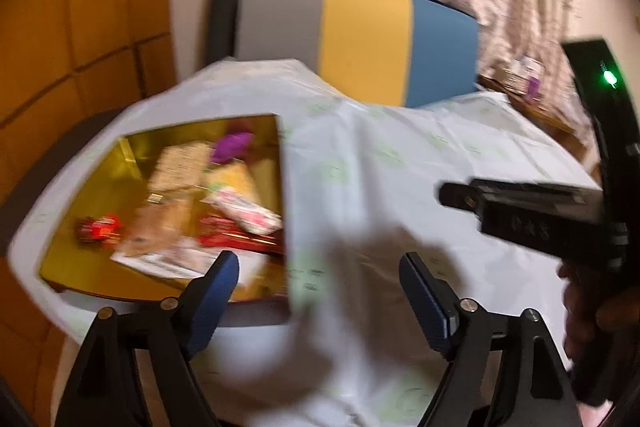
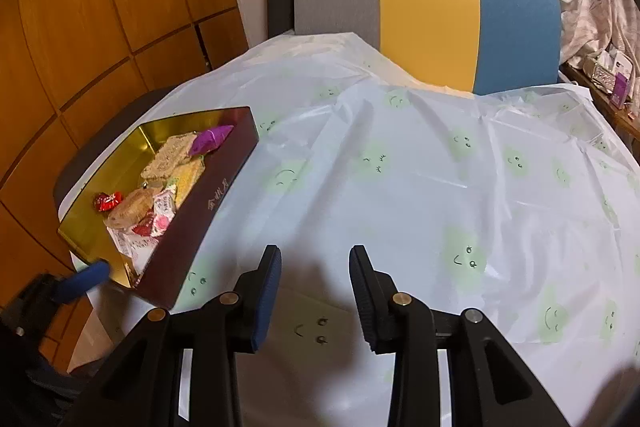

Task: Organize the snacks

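Your snacks (image 2: 160, 187) all lie inside the gold-lined box (image 2: 208, 203) at the far left of the bench (image 2: 400, 187). The white smiley-print cover is bare across the middle and right, so no loose snack is left out on it in either view.

Both claws are empty. Your left claw (image 1: 320, 291) stands wide open, with nothing between its blue pads, hovering just past the near right corner of the box. Your right claw (image 2: 314, 291) is parted more narrowly and also holds nothing; it hangs over bare cover, well right of the box.

If the step is a last tidy of the contents, do it with the left claw, since it is the nearer. Come in over the near wall, not across it, so you do not shove the box. Pick one wrapper at a time: the purple sweet (image 2: 210, 139) at the far end and the red one (image 2: 108, 201) on the left each lie a little apart from the pile. The left view is smeared, so I can't say for certain how the near packets overlap; hold the claw still and look before closing.

Both claws tilt down toward the bench. In the left view your right hand (image 1: 580, 311) grips its handle at the right edge.
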Demonstrator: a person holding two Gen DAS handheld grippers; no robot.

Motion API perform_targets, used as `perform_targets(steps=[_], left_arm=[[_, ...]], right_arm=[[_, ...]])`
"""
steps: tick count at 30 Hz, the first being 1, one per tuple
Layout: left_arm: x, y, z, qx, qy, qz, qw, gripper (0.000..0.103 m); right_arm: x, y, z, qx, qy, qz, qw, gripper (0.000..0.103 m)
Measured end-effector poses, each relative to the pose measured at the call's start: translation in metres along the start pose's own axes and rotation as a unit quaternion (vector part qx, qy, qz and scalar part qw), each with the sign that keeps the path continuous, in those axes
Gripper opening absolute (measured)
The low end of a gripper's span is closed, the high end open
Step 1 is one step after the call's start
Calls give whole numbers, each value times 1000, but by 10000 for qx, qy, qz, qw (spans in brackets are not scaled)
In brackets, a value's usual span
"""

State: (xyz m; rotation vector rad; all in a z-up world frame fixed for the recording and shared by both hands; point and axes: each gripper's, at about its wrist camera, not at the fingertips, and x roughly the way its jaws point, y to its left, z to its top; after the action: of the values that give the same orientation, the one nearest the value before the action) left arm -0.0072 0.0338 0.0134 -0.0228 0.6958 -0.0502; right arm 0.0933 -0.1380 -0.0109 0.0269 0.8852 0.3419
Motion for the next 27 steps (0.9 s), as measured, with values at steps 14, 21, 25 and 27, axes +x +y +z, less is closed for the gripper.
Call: perform_targets(steps=[14, 21, 25, 27], left_arm=[[-23, 68, 3, -795, -344, 1143, 9897, 102], [-24, 79, 1, -976, -354, 1257, 9866, 103], [-25, 79, 2, -989, -361, 1383, 9848, 103], [-25, 79, 2, -979, -343, 1500, 9832, 103]], right_arm=[[1, 74, -7, -128, -240, -262, 9993, 55], [2, 96, -10, -434, -258, -265, 9984, 56], [5, 95, -11, -443, -228, -321, 9982, 56], [5, 93, -12, -426, -212, -347, 9983, 56]])
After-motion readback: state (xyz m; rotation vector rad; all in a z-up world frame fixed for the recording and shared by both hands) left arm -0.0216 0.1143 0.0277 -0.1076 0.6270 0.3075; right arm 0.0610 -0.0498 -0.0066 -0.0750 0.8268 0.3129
